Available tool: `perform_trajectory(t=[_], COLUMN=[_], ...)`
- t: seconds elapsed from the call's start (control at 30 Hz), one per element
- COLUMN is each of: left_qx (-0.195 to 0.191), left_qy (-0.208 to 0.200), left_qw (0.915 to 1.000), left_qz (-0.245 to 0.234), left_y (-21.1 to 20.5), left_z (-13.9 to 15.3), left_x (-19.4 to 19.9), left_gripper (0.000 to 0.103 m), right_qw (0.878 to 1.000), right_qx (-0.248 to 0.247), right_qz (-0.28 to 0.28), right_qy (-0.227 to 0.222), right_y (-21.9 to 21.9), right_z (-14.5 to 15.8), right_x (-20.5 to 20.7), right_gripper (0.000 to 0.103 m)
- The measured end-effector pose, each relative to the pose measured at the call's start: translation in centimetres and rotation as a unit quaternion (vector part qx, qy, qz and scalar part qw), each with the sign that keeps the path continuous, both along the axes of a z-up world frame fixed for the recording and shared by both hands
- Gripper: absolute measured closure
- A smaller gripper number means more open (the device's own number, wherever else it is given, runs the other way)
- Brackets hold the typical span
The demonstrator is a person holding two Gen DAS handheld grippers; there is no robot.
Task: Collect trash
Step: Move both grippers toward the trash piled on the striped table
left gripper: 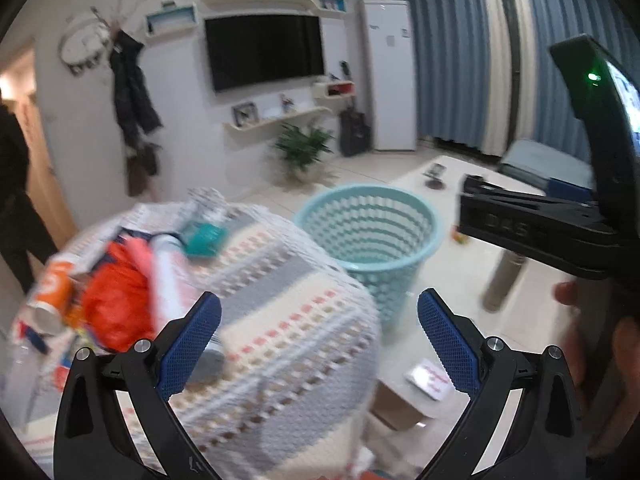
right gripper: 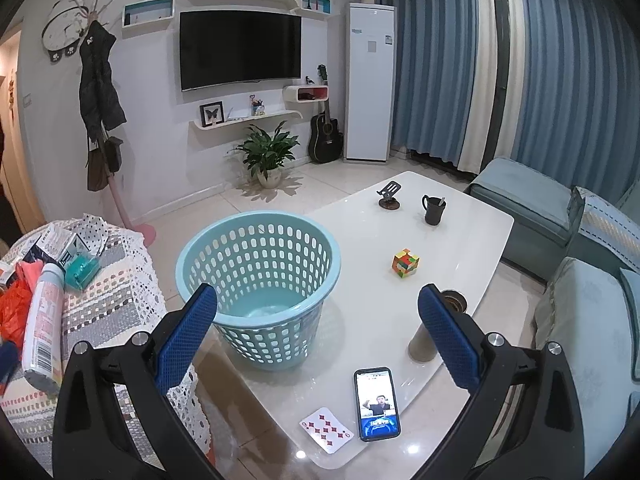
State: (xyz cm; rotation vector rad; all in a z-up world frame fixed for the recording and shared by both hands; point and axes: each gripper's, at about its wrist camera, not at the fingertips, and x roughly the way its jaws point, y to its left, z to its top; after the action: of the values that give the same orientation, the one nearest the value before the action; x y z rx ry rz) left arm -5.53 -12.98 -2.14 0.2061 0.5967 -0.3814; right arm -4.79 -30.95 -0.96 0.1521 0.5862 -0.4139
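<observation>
On the cloth-covered stand (right gripper: 100, 300) beside the desk (right gripper: 460, 248), trash is lying: a white bottle (right gripper: 42, 320) and orange bag (right gripper: 14, 312). Both the left claw (left gripper: 320, 344) and right claw (right gripper: 318, 344) are gaping wide, gripping nothing, near the blue basket (right gripper: 260, 280).

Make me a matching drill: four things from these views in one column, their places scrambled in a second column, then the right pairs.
Things:
1. basket
2. phone
3. white bottle
4. guitar

Places:
A. lying on the patterned cloth, beside an orange bag
B. leaning by the far wall, beside the tall white unit
C. standing on the white table, near its left edge
D. flat on the table, beside a playing card

Pairs: 1-C, 2-D, 3-A, 4-B
</observation>
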Motion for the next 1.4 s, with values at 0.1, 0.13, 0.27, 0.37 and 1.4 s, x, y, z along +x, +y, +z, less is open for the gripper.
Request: perform_trajectory(t=[0.1, 0.13, 0.27, 0.37, 1.4], left_qx=[-0.018, -0.026, -0.044, -0.026, -0.038], left_qy=[0.047, 0.065, 0.119, 0.120, 0.098], left_qw=[0.9984, 0.9969, 0.9900, 0.9911, 0.9939], left_qz=[-0.025, -0.037, -0.063, -0.052, 0.032], left_y=[-0.4, -0.5, -1.7, -2.1, 4.3], left_z=[-0.9, -1.3, -2.7, -3.2, -0.7], left_x=[0.4, 0.6, 0.8, 1.0, 2.5], left_gripper=[0.008, 0.008, 0.008, 0.008, 0.008], right_qw=[1.000, 1.000, 0.999, 0.999, 0.999], right_qx=[-0.009, -0.009, -0.011, -0.013, -0.016], right_qz=[-0.012, -0.015, -0.029, -0.035, 0.031], right_qy=[0.012, 0.015, 0.019, 0.014, 0.004], right_y=[-0.4, -0.6, -2.2, -3.3, 2.0], right_z=[-0.1, -0.1, 0.1, 0.6, 1.8], right_x=[0.1, 0.2, -0.2, -0.6, 1.4], right_gripper=[0.007, 0.007, 0.007, 0.007, 0.007])
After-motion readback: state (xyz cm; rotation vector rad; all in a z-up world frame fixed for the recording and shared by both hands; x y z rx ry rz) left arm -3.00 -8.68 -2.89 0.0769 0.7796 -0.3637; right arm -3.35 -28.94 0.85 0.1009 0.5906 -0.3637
